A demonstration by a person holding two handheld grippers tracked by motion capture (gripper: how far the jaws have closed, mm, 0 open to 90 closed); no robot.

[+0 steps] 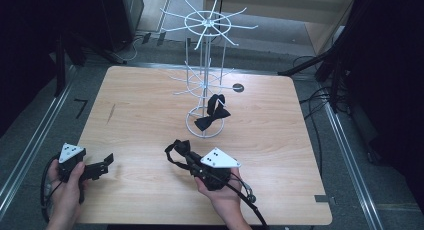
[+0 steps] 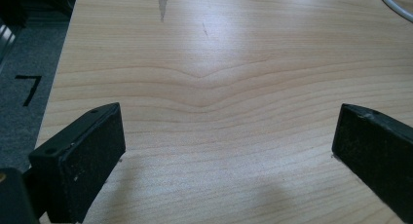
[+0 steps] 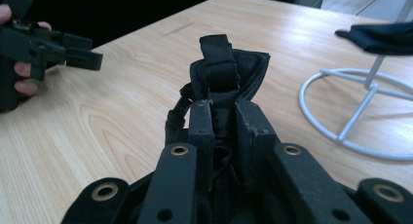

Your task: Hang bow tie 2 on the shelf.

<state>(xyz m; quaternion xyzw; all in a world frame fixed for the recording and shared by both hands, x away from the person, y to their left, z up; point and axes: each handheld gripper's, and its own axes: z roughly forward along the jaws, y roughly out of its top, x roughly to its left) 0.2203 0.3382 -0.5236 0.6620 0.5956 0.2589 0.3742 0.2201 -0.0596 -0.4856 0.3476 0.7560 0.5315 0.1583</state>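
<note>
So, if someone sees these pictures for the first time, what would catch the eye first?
Probably the white wire rack standing at the far middle of the wooden table, with one black bow tie hanging low on it. Next, the right gripper near the front edge, shut on a second bow tie. The left gripper sits open over bare wood.

White wire rack [image 1: 205, 65] holding second bow tie [image 1: 212, 112]

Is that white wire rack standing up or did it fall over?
Standing up. The white wire rack rests on its ring base on the table, its pole straight, one black bow tie hanging on it.
</note>
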